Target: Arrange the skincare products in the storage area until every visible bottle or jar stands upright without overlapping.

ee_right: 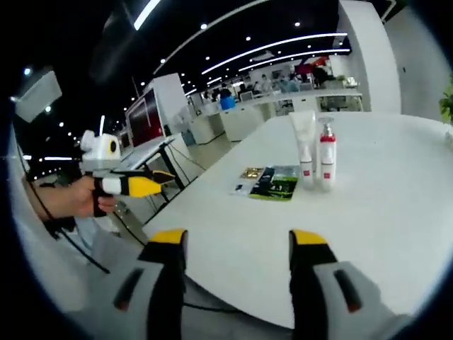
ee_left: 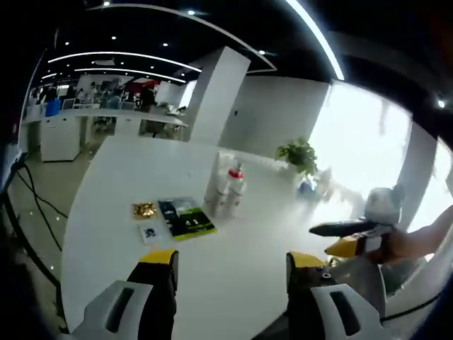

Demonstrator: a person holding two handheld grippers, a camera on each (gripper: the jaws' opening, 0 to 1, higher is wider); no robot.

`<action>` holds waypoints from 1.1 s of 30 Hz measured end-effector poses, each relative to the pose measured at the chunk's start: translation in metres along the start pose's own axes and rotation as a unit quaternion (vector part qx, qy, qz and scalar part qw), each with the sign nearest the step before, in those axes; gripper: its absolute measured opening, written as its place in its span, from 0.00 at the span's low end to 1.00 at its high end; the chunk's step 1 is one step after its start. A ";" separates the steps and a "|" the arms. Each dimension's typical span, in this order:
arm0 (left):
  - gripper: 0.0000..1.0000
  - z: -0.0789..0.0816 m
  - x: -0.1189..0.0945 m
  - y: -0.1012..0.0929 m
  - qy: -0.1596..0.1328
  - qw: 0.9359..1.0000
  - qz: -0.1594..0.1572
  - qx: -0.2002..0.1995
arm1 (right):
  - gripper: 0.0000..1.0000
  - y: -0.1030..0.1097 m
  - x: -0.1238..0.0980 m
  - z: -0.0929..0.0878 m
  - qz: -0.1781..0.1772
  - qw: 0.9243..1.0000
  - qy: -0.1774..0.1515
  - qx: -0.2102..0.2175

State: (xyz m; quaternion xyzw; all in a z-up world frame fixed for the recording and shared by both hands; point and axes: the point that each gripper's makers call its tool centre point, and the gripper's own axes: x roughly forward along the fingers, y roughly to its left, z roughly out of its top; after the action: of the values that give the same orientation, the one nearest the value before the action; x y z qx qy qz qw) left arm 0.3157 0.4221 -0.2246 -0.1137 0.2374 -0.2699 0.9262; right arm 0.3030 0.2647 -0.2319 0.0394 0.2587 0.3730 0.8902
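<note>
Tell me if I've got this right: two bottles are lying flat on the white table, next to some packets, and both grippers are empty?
Not quite. The bottles are standing upright, not lying flat, as the right gripper view shows. The rest holds: they're on the white table beside the packets, and both grippers are empty.

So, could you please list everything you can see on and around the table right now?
Table: one, white, under everything.
Tube: one, white, upright mid-table.
Pump bottle: one, white with red band, upright beside the tube.
Green packet: one, green and black, flat next to the bottles.
Gold packet: one, gold, flat by the green packet.
Small card: one, white, flat near the green packet.
Plant: one, green, beyond the table.
Left claw: yellow-tipped, open, above the table edge.
Right claw: yellow-tipped, open, above the table edge.
Hand: holding the left claw's grip.
</note>
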 end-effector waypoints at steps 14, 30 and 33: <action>0.99 -0.011 -0.004 -0.014 -0.028 0.998 0.042 0.035 | 0.93 -0.021 -0.021 0.001 -0.040 0.999 -0.033 -0.019; 1.00 -0.005 0.001 -0.024 -0.063 0.994 0.059 0.066 | 0.93 -0.036 -0.028 0.000 -0.057 0.997 -0.034 -0.026; 1.00 -0.014 0.009 -0.029 -0.043 0.993 0.055 0.094 | 0.92 -0.038 -0.027 -0.004 -0.064 0.997 -0.029 -0.031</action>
State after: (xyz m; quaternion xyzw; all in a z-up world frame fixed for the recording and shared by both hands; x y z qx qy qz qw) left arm 0.3024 0.3919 -0.2303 -0.0242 0.1765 -0.2343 0.9557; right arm 0.3097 0.2189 -0.2335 0.0065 0.2231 0.3220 0.9201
